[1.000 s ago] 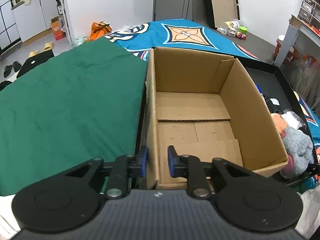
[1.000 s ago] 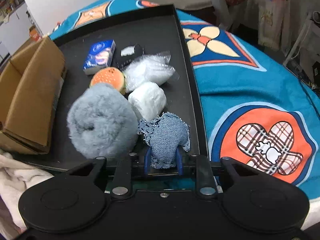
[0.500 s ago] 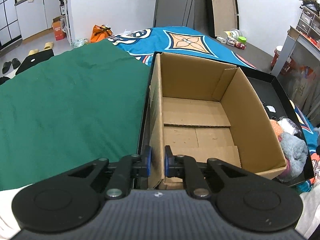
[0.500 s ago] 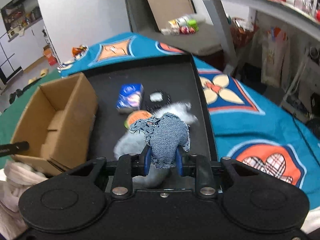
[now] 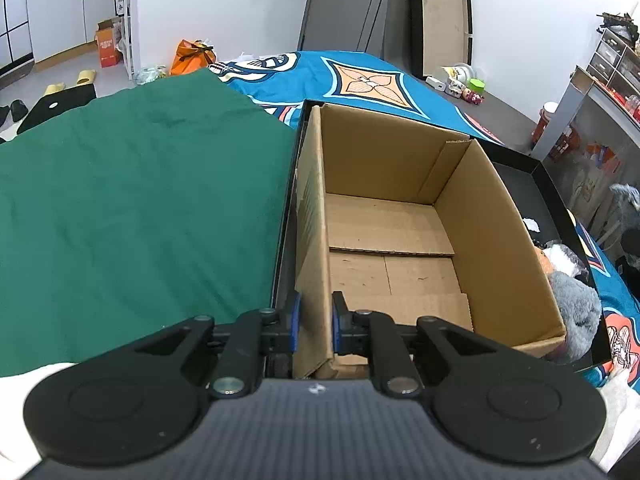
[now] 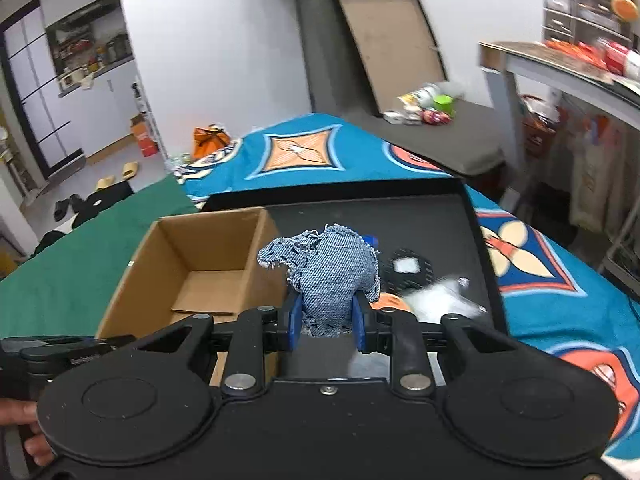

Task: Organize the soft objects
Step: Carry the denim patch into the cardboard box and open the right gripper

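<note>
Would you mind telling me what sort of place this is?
Probably a lived-in home: slippers on the floor, kitchen cupboards behind, and a patterned blue cover under the tray.

Cardboard box (image 6: 192, 264) interior lies open from above; left tongs (image 5: 314, 322) straddle its near wall.

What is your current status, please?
Left gripper shut on cardboard box wall. Right gripper shut on denim toy, raised beside box. Box empty, nothing blocking.
</note>
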